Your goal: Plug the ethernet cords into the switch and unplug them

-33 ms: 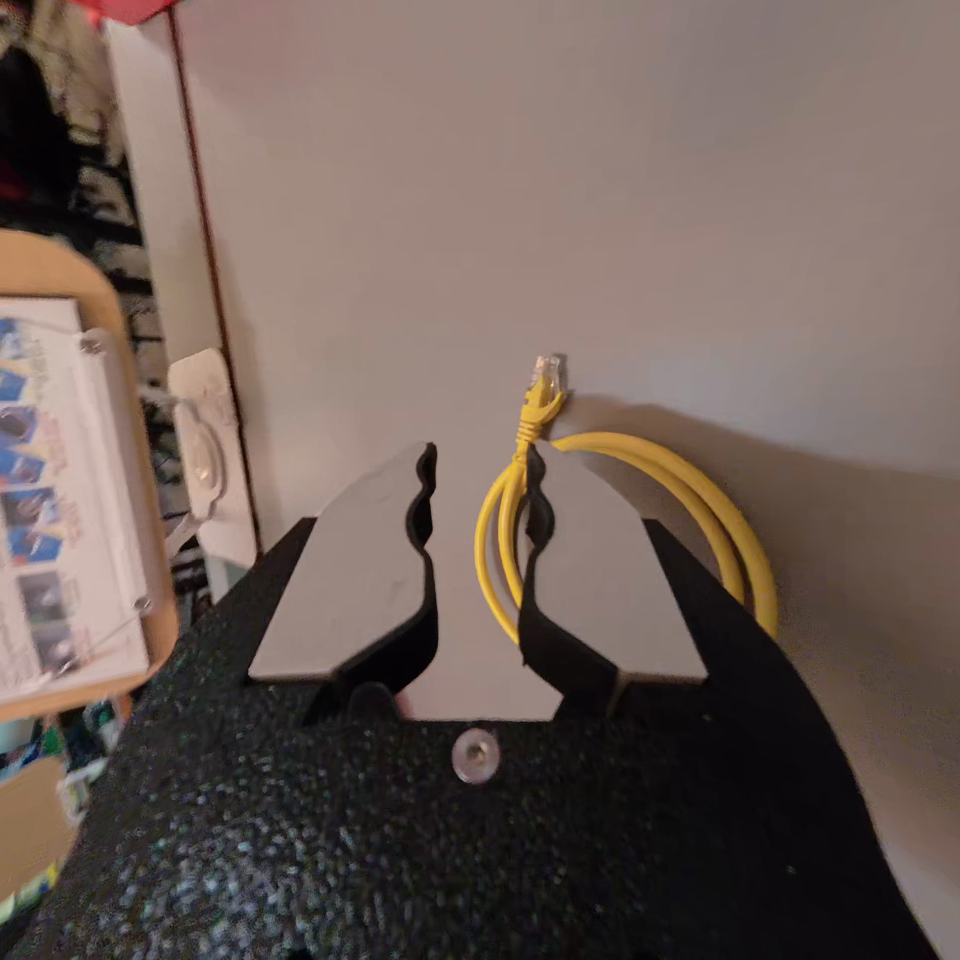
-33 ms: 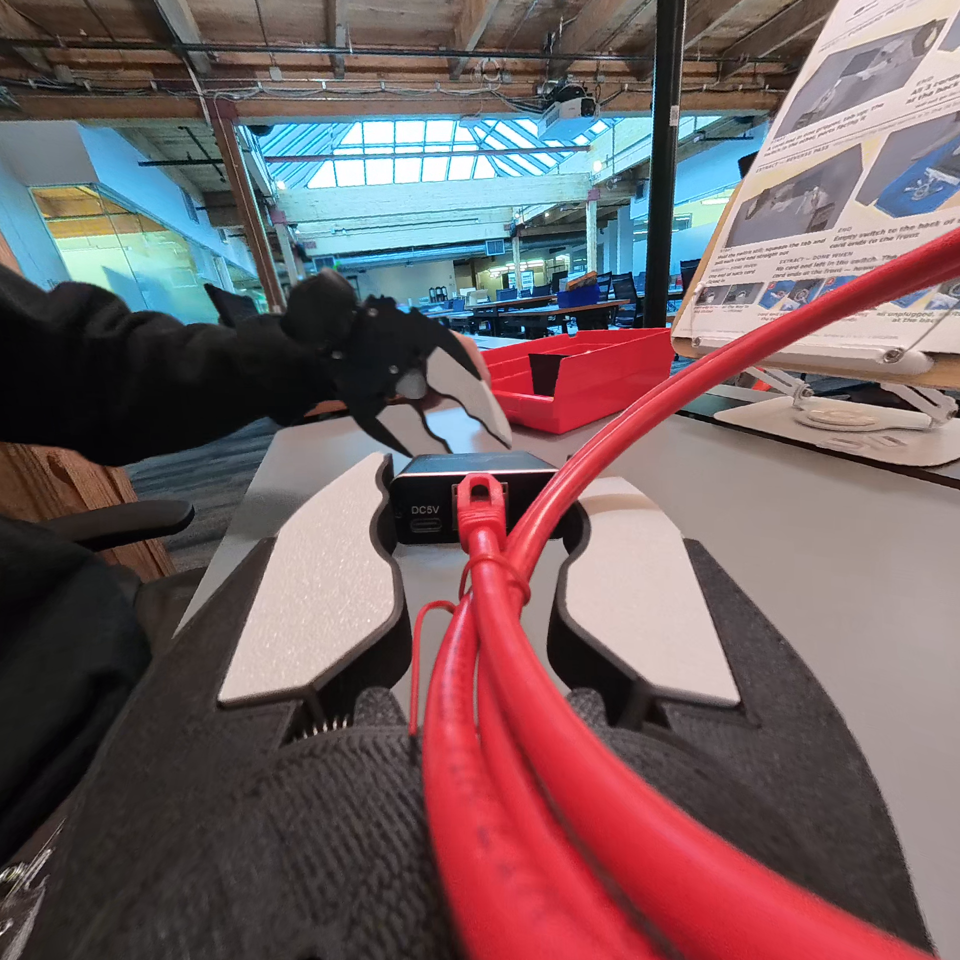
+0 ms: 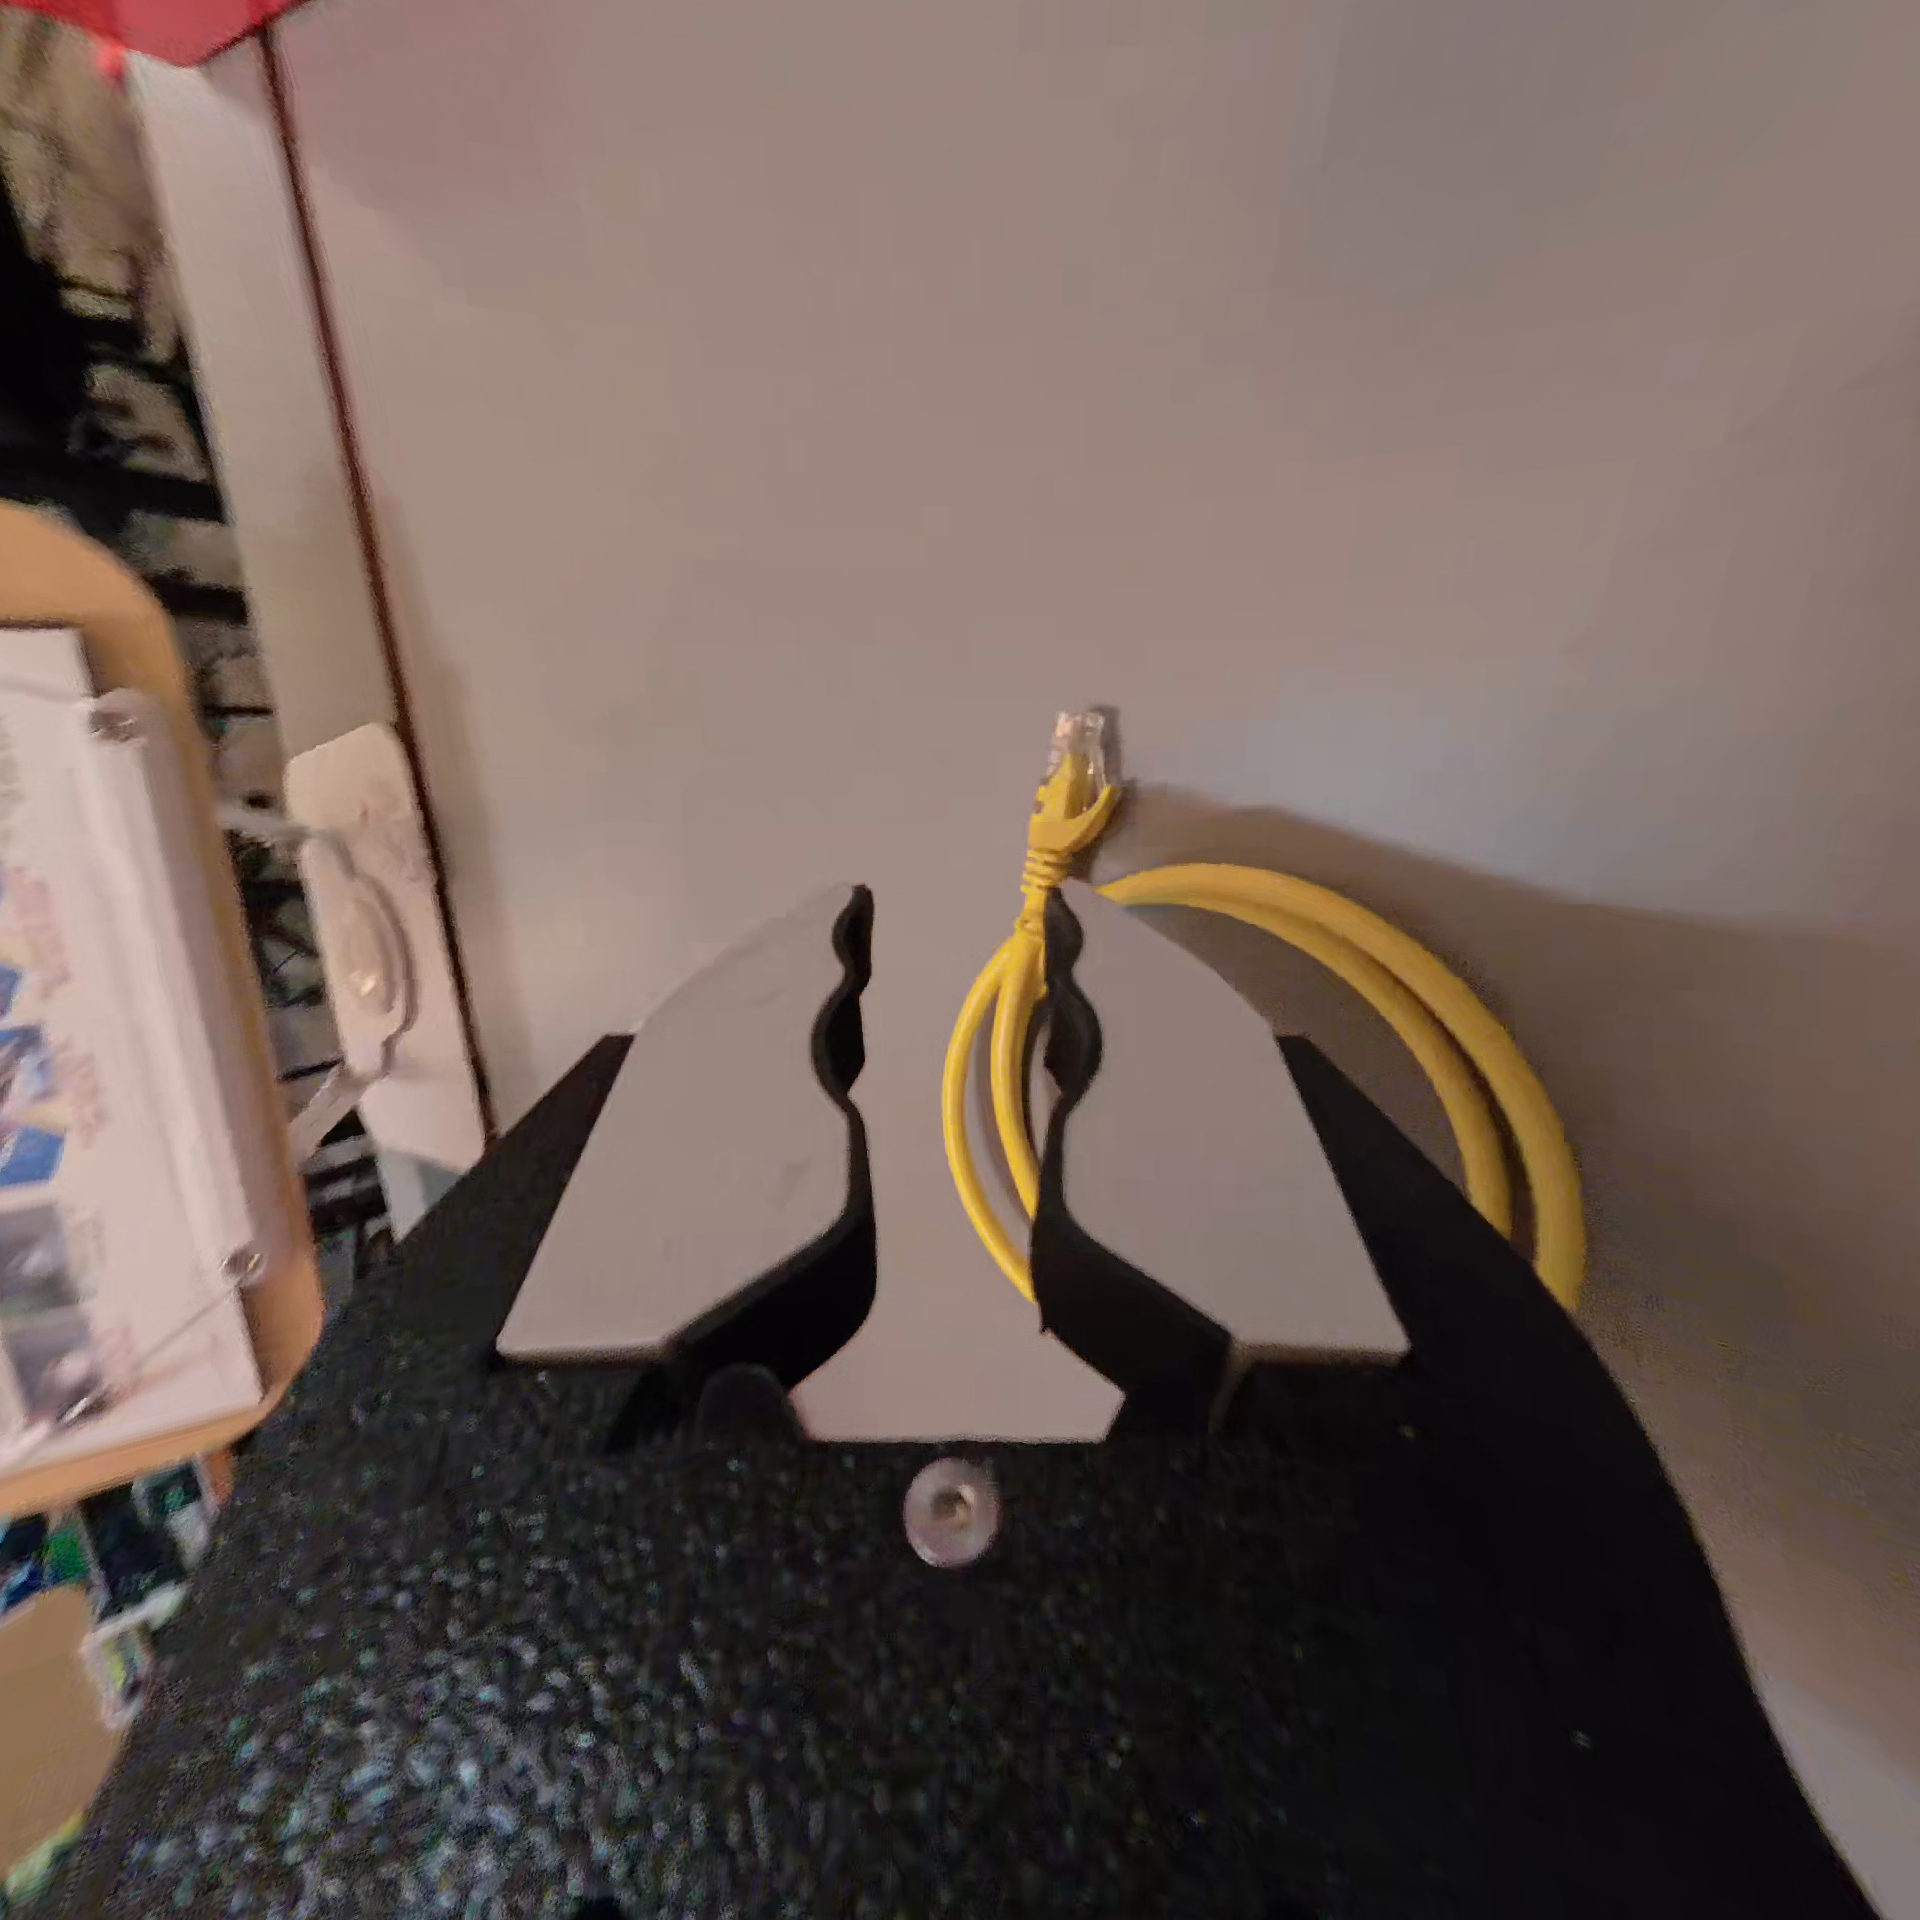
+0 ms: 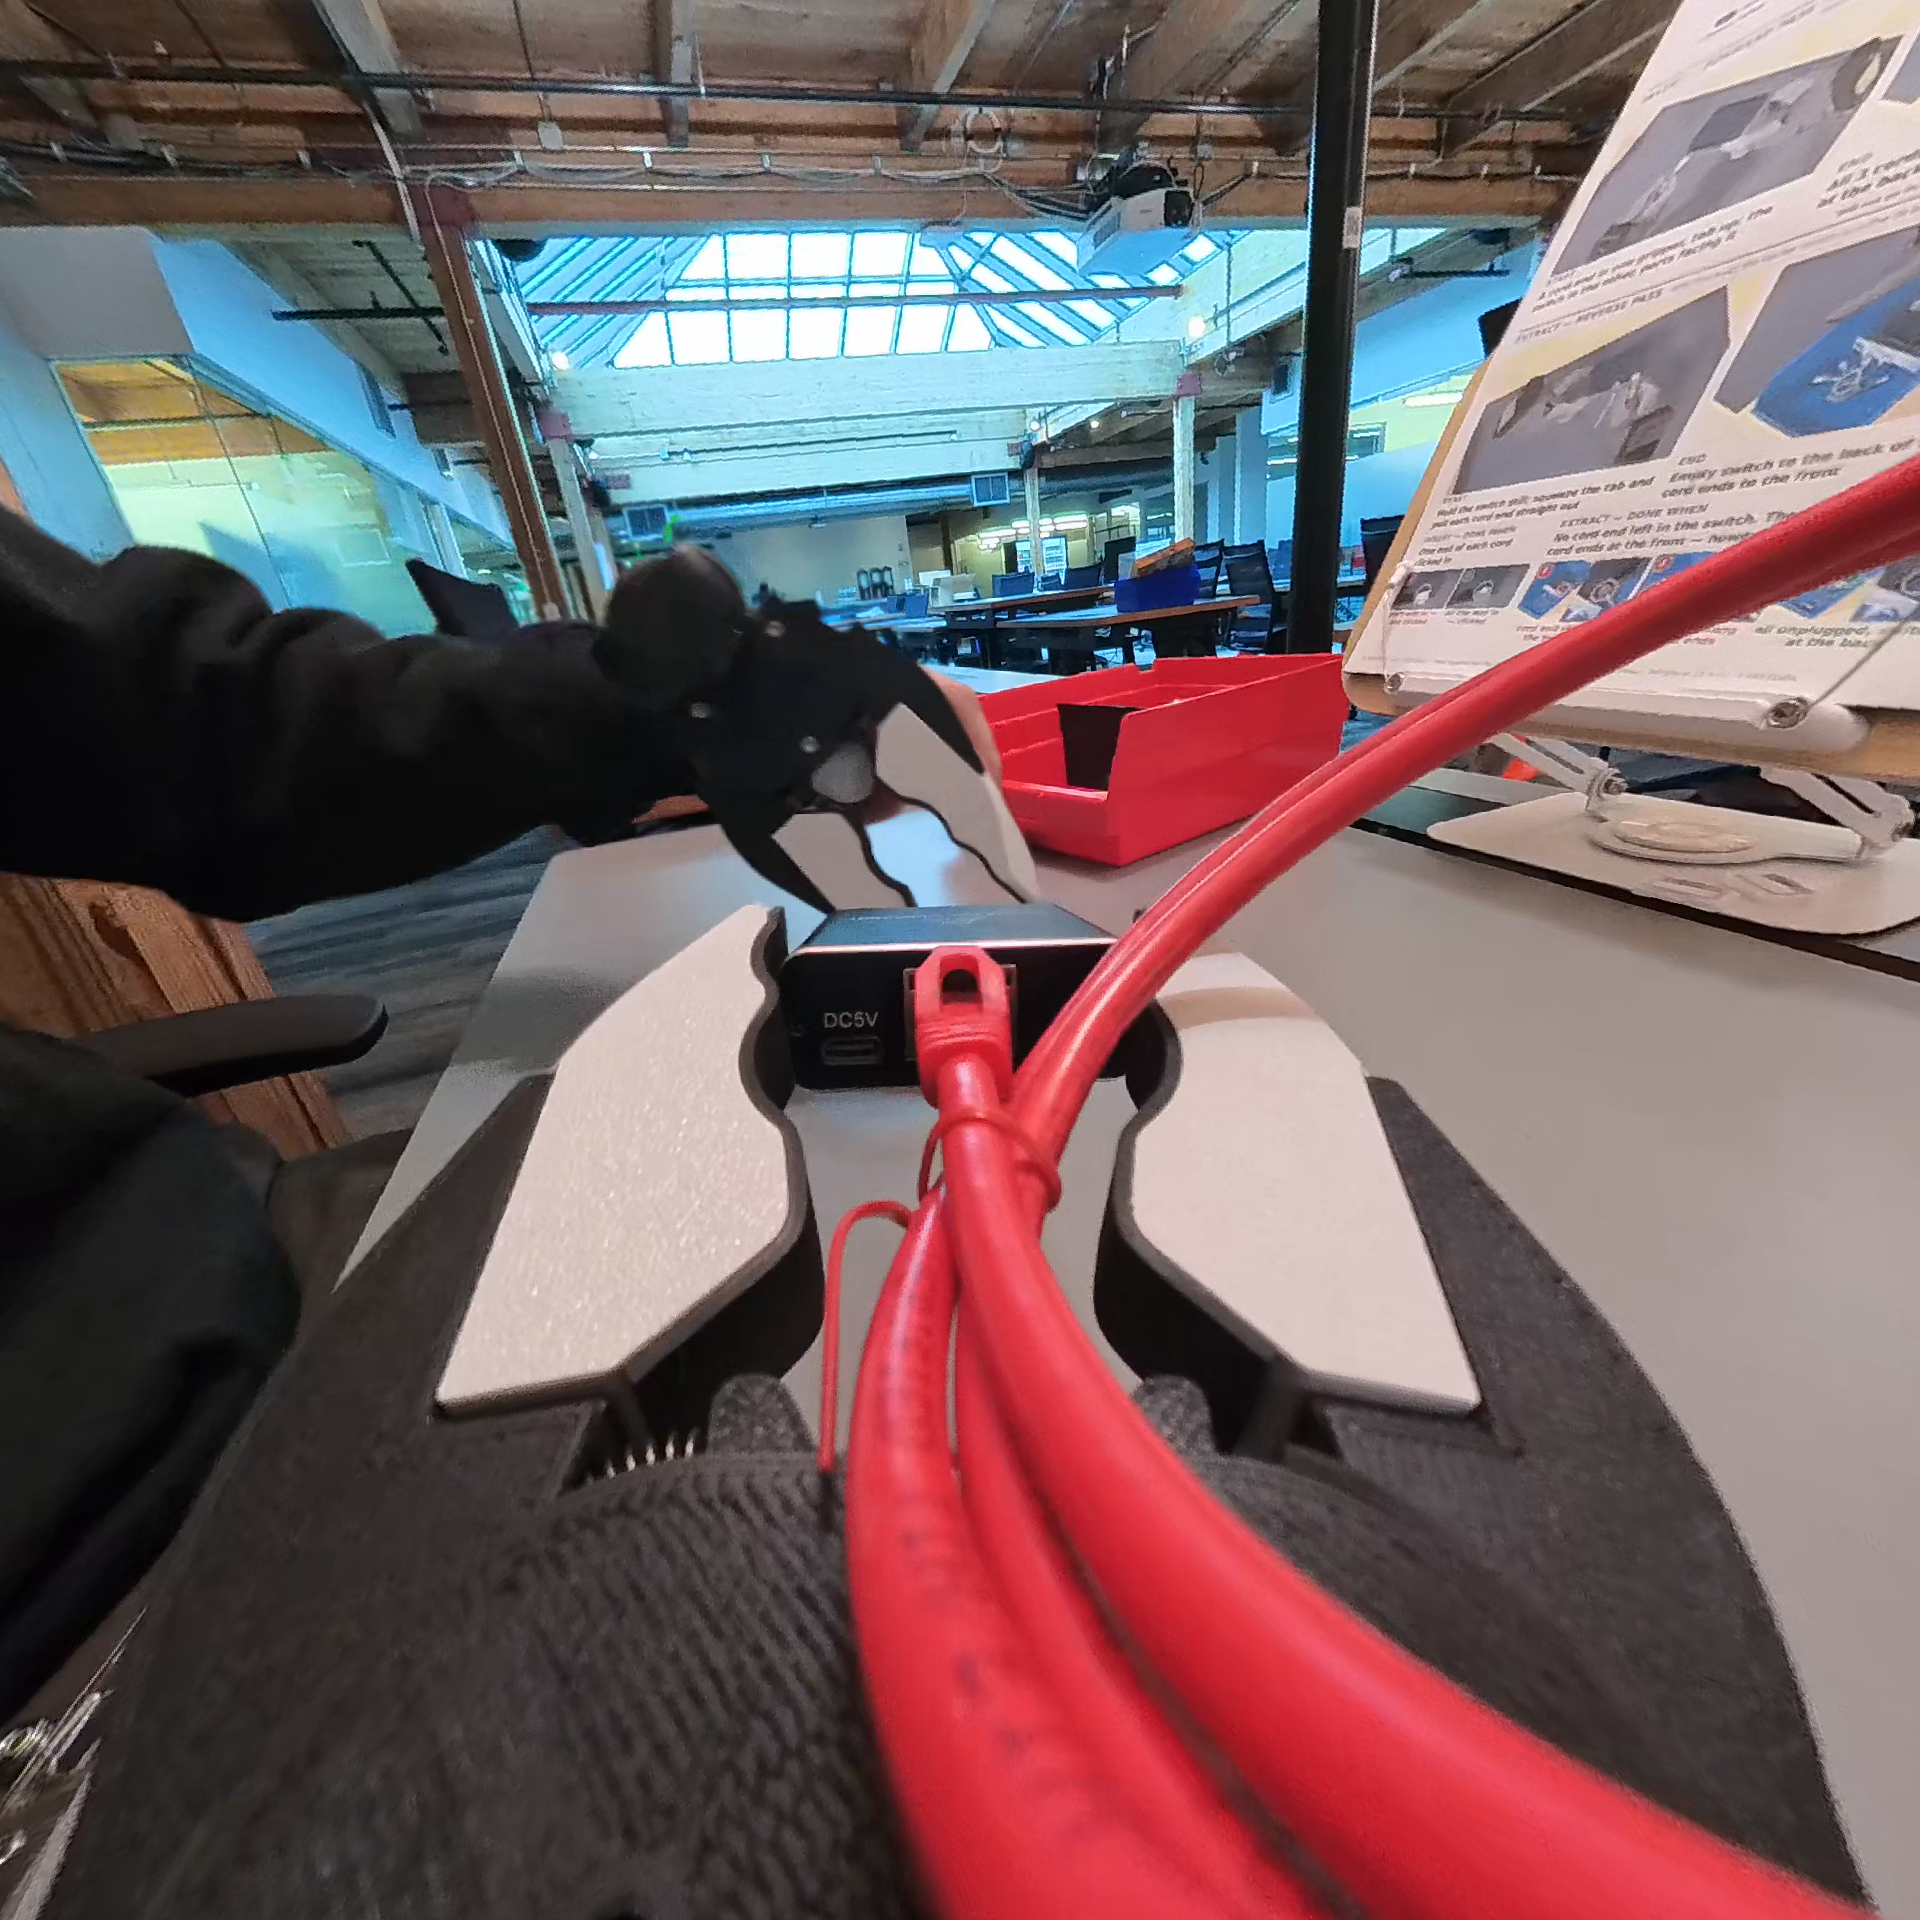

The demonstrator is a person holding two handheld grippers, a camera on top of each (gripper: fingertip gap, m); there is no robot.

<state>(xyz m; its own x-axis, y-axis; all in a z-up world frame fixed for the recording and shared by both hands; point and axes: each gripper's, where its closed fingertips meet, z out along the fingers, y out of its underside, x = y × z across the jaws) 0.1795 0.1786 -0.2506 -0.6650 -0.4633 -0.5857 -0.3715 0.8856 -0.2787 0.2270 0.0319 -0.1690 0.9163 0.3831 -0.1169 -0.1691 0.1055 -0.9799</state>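
In the right wrist view, my right gripper [image 4: 961,966] is shut on a small black switch [image 4: 842,1029], one finger on each side of it, low over the grey table [image 4: 1558,1091]. A red ethernet cord [image 4: 1039,1455] is plugged into the switch's near face and loops back over the gripper. My left gripper [image 3: 956,914] is open and empty, pointing down at a coiled yellow ethernet cord [image 3: 1455,997] on the table. The cord's clear plug [image 3: 1081,743] lies just beyond the fingertips, and the right finger hides part of the coil. The left gripper also shows in the right wrist view [image 4: 914,888], behind the switch.
A red bin [image 4: 1164,748] stands at the back of the table. An instruction board [image 4: 1683,416] on a white stand [image 4: 1683,842] is at the right; it also shows in the left wrist view [image 3: 114,1039]. A chair armrest [image 4: 260,1029] lies off the table's left edge. Left tips to right tips: about 20 centimetres.
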